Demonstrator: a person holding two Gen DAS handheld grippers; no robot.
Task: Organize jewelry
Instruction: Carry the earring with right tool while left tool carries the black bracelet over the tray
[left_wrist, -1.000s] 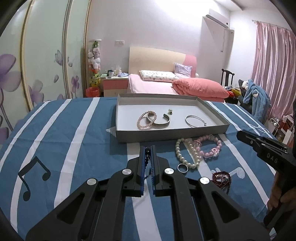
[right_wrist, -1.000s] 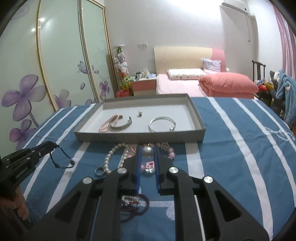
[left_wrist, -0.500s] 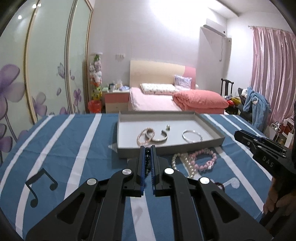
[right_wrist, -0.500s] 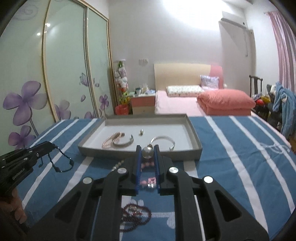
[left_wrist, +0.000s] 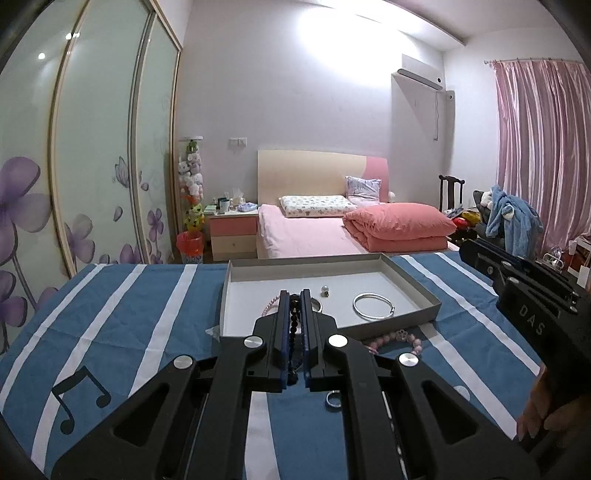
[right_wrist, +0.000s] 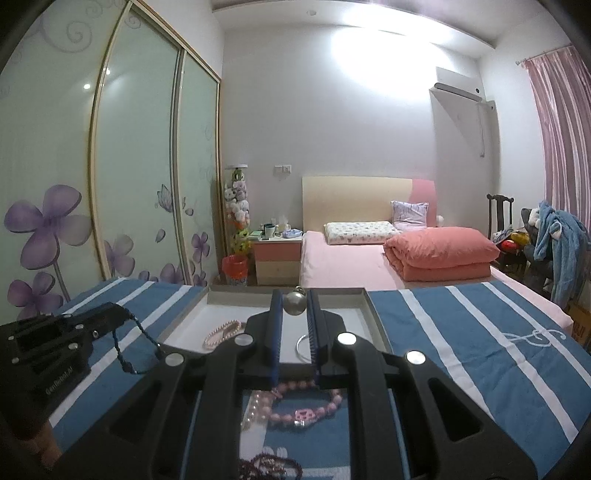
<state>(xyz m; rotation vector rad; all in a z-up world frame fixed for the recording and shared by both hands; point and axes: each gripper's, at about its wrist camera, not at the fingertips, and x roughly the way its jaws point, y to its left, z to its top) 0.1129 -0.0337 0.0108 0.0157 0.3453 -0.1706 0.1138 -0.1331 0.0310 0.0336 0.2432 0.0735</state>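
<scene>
My left gripper (left_wrist: 294, 295) is shut on a dark beaded bracelet (left_wrist: 294, 325), held above the table at the near edge of the grey tray (left_wrist: 417, 280). The bracelet hangs as a loop in the right wrist view (right_wrist: 136, 350). My right gripper (right_wrist: 294, 295) is shut on a round silver bead pendant (right_wrist: 294, 303), lifted above the tray's near side (right_wrist: 192, 308). In the tray lie a silver bangle (left_wrist: 373, 305), a small ring (left_wrist: 325, 291) and a pink pearl bracelet (right_wrist: 221, 330). On the cloth lie a pink bead bracelet (right_wrist: 303, 410), a silver ring (left_wrist: 333, 398) and a dark red bracelet (right_wrist: 269, 467).
The table carries a blue cloth with white stripes (left_wrist: 122, 314). A white pearl strand (right_wrist: 255, 406) lies beside the pink bracelet. Behind the table stand a pink bed (left_wrist: 314, 229), a nightstand (left_wrist: 232, 232) and sliding wardrobe doors (left_wrist: 92, 166).
Both grippers have risen and tilted up, each carrying its piece. The left one has moved forward, its tips now over the tray's near edge. The right one lifted the pendant off the cloth.
</scene>
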